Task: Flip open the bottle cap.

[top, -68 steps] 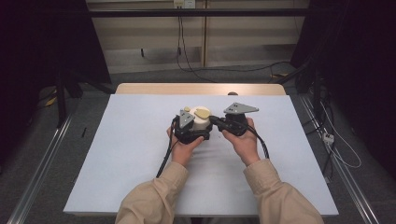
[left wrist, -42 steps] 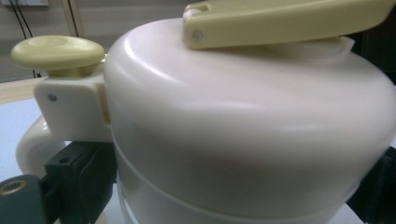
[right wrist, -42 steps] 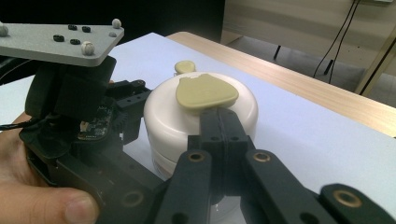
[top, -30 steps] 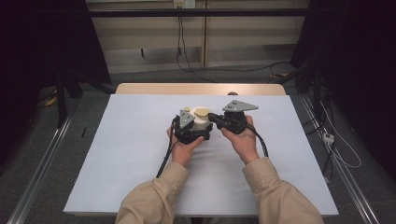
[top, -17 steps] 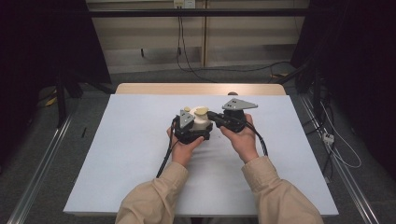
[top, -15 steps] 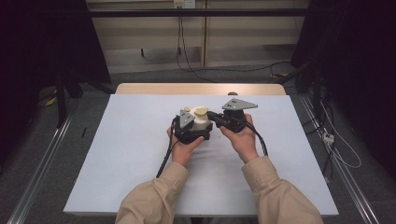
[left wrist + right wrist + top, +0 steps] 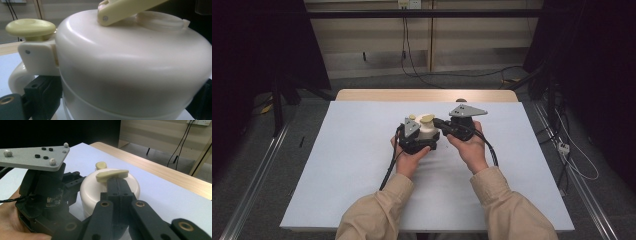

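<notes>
High view: we find nothing shifted – left gripper (image 7: 426, 141) clamps the cream jug (image 7: 428, 131). Right gripper (image 7: 117, 185), jaws closed, rests at its yellow lever (image 7: 111, 175) – pressing pending.

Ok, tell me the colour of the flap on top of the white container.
Pale yellow flap, clearest in the right gripper view.

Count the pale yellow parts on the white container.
2. A round yellow knob sits above the handle at the container side, and a long yellow flap lies across its lid. Others may be hidden on the far side.
</notes>
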`<action>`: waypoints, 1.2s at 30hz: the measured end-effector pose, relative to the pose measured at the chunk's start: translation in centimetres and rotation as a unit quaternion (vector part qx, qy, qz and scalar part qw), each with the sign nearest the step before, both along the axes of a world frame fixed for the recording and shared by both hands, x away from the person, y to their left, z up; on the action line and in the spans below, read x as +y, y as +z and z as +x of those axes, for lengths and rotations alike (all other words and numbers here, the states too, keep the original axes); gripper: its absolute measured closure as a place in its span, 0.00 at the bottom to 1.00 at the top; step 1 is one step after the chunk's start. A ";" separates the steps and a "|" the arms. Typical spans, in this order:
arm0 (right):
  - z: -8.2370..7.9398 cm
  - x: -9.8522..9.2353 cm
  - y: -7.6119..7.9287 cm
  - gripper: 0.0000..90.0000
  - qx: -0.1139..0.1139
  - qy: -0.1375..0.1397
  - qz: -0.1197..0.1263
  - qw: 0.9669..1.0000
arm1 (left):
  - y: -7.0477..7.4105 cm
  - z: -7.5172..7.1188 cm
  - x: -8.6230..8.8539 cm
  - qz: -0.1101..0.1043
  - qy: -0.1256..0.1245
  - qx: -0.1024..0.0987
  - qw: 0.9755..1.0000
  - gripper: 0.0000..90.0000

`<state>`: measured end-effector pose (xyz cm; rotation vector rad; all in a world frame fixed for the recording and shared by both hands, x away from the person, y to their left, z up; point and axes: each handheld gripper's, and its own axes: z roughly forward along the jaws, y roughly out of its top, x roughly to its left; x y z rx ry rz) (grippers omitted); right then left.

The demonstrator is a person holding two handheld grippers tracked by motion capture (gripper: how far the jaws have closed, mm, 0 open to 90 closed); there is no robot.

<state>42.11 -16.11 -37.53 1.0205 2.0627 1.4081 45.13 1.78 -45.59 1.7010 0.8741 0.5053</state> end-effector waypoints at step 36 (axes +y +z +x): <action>0.5 1.2 0.5 1.00 -0.010 0.003 0.000 1.000 | 0.0 0.0 0.0 0.000 0.000 -0.001 1.000 0.06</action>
